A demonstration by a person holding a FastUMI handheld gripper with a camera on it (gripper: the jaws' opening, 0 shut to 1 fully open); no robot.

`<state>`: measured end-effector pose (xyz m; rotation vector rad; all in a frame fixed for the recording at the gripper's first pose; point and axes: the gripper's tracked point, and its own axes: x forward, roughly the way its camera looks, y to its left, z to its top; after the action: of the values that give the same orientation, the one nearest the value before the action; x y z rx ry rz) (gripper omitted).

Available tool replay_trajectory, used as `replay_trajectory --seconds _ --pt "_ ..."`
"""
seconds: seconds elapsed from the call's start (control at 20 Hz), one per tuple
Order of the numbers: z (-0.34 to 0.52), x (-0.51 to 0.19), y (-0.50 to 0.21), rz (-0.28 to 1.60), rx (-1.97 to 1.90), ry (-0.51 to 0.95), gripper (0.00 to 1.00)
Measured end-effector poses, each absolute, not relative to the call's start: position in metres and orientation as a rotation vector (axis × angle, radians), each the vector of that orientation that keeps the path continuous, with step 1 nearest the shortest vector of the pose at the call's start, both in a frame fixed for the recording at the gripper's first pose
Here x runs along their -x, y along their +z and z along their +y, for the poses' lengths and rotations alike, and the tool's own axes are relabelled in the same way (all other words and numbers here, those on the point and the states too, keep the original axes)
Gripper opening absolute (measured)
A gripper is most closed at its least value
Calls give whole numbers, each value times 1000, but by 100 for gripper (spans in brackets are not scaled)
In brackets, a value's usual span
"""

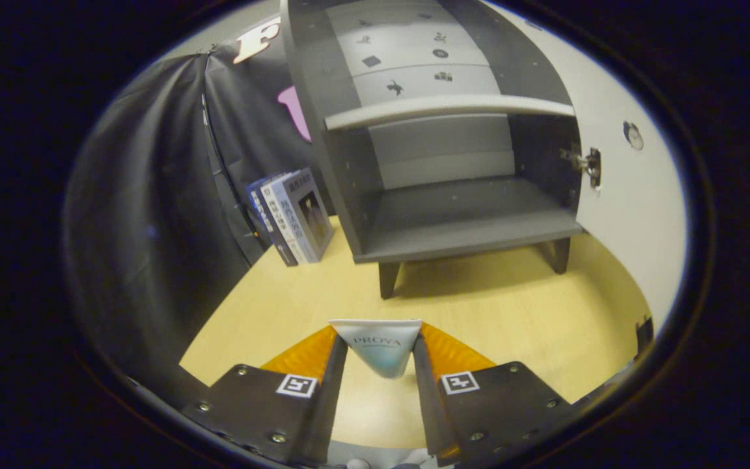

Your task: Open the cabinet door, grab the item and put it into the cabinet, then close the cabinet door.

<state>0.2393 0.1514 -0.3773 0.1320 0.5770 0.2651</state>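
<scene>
A white and pale blue cosmetic tube (380, 346) sits between my fingers, its flat crimped end pointing forward, and my gripper (378, 342) is shut on it. It hangs above the yellow wooden tabletop (512, 312). Beyond the fingers stands the dark grey cabinet (443, 163) on short legs. Its white door (635, 195) is swung open to the right, hinge (586, 164) showing. Inside, a lower shelf (472, 225) lies bare beneath an upper shelf board (446, 107).
A few books (293, 215) lean upright against the black cloth wall (153, 215), just left of the cabinet. The open door stands along the table's right side. Bare tabletop lies between my fingers and the cabinet's legs.
</scene>
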Motion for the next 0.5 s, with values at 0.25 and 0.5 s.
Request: replay_trajectory --seconds 0.25,0.5 --pt "130 -284 -238 377 -101 261 54" --pt "119 -339 -144 203 -31 249 54"
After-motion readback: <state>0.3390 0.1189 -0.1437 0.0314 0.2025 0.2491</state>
